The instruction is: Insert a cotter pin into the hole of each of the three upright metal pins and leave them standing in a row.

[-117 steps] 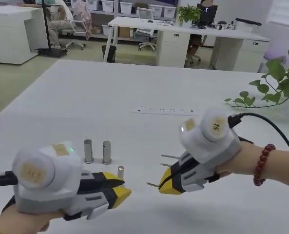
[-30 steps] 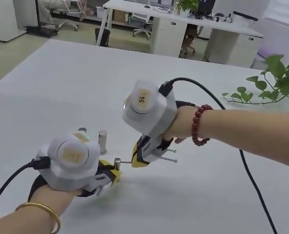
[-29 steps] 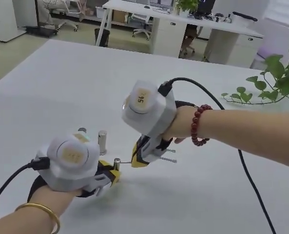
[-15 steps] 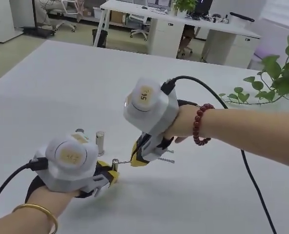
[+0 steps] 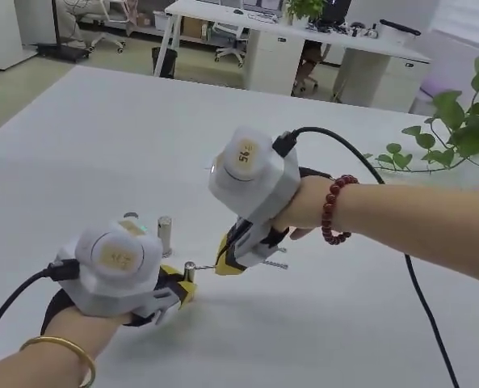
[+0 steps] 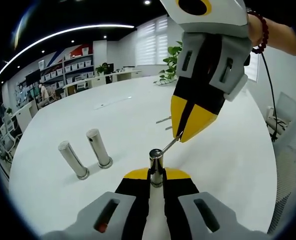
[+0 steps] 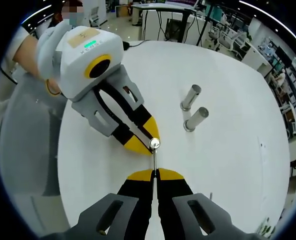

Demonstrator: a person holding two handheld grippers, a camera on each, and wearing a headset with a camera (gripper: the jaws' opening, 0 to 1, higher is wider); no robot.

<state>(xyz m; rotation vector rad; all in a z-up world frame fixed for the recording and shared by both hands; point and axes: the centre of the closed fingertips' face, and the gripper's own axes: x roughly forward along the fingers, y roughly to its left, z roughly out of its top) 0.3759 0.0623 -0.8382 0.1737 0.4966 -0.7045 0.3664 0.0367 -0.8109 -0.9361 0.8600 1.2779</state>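
1. The left gripper [image 6: 156,176] has its fingers clenched on the lower part of one metal pin [image 6: 156,165], holding it upright on the white counter [image 5: 320,339].
2. The right gripper [image 7: 155,173] has its fingers pinched tight on a thin cotter pin [image 7: 154,159], which sticks straight out from the yellow tips.
3. The cotter pin's free end meets the upper end of the held metal pin. Whether it has entered the hole cannot be told.
4. In the left gripper view, the right gripper comes down from above at a slant, its tips just beside the pin's top.
5. The two other metal pins [image 6: 99,148] stand upright and close together on the counter, near the held one and to its left in the left gripper view.
6. Two loose cotter pins [image 5: 275,263] lie on the counter just behind the right gripper.
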